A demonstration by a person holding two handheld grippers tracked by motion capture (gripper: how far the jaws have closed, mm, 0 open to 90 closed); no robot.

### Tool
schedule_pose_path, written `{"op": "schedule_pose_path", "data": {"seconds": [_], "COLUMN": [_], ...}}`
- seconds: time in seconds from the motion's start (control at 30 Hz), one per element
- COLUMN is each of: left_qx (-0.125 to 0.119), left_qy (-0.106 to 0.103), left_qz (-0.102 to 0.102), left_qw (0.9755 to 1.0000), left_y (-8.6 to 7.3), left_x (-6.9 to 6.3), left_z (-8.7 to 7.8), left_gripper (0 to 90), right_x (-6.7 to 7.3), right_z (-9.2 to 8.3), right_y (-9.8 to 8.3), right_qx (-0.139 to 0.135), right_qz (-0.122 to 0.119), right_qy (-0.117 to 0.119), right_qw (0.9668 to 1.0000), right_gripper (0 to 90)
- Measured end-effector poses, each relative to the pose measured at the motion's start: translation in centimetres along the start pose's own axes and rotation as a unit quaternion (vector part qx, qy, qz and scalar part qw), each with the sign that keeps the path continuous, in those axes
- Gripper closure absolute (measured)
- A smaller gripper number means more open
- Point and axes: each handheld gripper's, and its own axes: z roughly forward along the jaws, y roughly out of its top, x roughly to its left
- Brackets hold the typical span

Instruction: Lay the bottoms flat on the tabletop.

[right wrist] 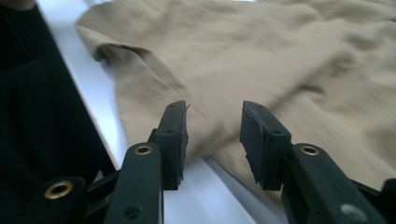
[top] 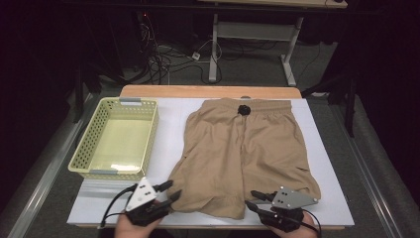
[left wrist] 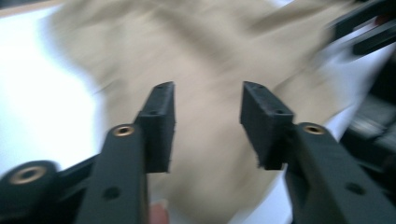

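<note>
Tan shorts (top: 242,148) lie flat on the white table top (top: 171,124), waistband at the far side, with a black drawstring knot (top: 242,109) at its middle. My left gripper (top: 173,189) sits at the near left leg hem, open. In the left gripper view its jaws (left wrist: 208,100) stand apart above the blurred tan cloth (left wrist: 205,51) with nothing pinched. My right gripper (top: 250,198) is at the near edge, between the two leg hems, open. In the right gripper view its jaws (right wrist: 212,114) hover just short of the hem of the shorts (right wrist: 280,56).
A pale yellow-green plastic basket (top: 86,141) stands on the left part of the table, with nothing in it. The table's near edge runs right under both hands. Beyond the far edge are a dark floor, cables and the legs of another table (top: 214,44).
</note>
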Motion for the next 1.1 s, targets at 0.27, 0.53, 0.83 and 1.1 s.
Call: {"op": "schedule_pose_path", "data": {"seconds": [0.27,0.53,0.83,1.1], "left_qx": [0.079,0.084,0.102,0.100], "left_qy": [-0.029,-0.025,-0.039,-0.001], "left_qz": [-0.070,-0.045,-0.020,-0.022], "left_qw": [0.9940,0.9951,0.9938,0.9947], "left_y": [-3.0,-3.1,-2.5,-2.0], "left_x": [0.9,-1.5,-1.5,1.5], "left_z": [1.7,3.3,3.1,-2.2], "left_gripper": [53.1,66.6,85.4,85.6], "right_x": [0.9,1.4,1.5,1.8], "right_z": [3.3,5.0,4.7,3.9], "right_y": [1.0,1.3,0.4,0.0], "right_qx": [0.025,0.041,0.062,0.061], "right_qz": [-0.018,-0.028,-0.023,-0.022], "right_qy": [0.045,0.060,0.049,0.042], "right_qw": [0.9985,0.9969,0.9965,0.9970], "right_gripper": [57.7,56.2,54.9,54.9]}}
